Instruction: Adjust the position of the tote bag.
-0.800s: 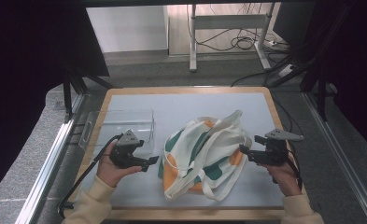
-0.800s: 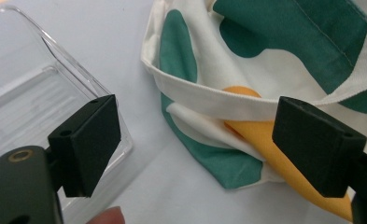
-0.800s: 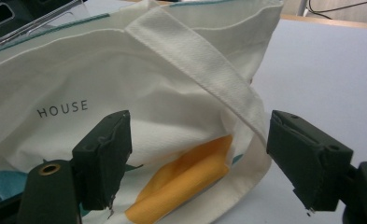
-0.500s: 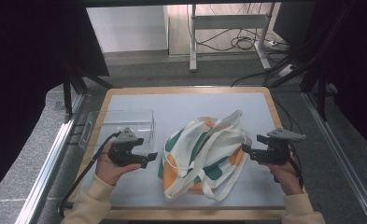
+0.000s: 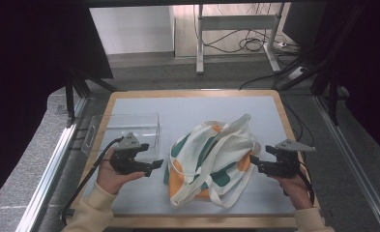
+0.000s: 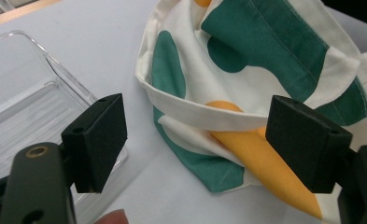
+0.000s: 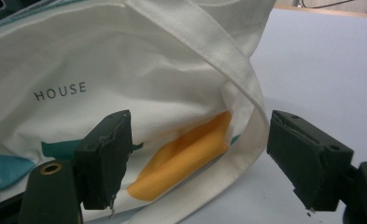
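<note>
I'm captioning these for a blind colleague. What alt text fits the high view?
A person holds the left gripper and right gripper, both open, at either side of a crumpled white, green and orange cloth bag on a table. A clear plastic tray sits left.

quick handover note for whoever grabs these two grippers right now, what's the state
Left gripper: open, holding nothing, at the left edge of the crumpled white cloth tote bag with green and orange patches.
Right gripper: open, holding nothing, jaws either side of the bag's right edge and strap.
The bag lies mid-table on the white board; an empty clear plastic tray sits to its left.
Done: both grippers lined up at the bag.
Left: close on the fabric, probably one edge each, and handle the bag.
</note>
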